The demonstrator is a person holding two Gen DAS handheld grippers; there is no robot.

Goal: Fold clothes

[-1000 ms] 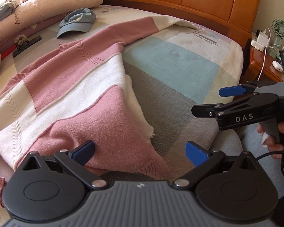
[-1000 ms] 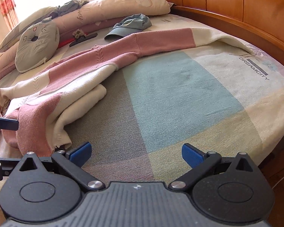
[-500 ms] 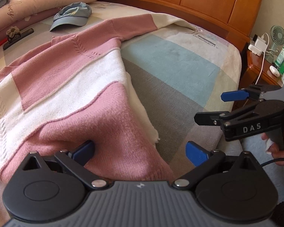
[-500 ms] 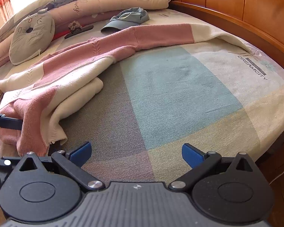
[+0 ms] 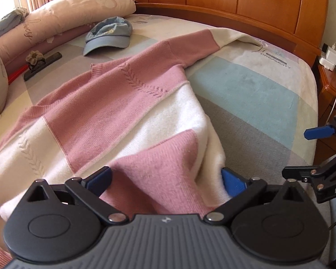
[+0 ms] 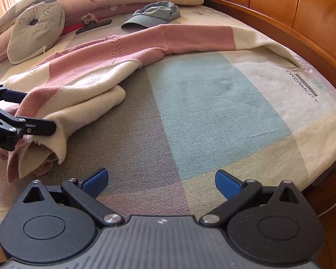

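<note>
- The left claw (image 5: 165, 180) is spread wide, with the near hem of the sweater (image 5: 127, 116) bunched up between its blue fingers (image 5: 98, 180); the knit touches or nearly touches both pads, but nothing is pinched.
- The right claw (image 6: 162, 182) is also spread wide and holds nothing; it hangs over bare bed cover (image 6: 212, 112), to the right of the sweater.
- The sweater lies on the bed, pink and cream, body toward the left, its near edge doubled over into a loose roll.
- One sleeve (image 6: 190, 37) runs far and right, toward the wooden headboard (image 6: 280, 11).
- By the look of it, the knit is soft, thick and light: it will sag and stretch when lifted, and will drag on the cover rather than slide.
- A good hold would be the ribbed hem or a seam, both layers together, since a single layer would likely pull away.
- Farther off lie a blue cap (image 5: 109, 35) and pillows (image 5: 78, 11), clear of the sweater.
</note>
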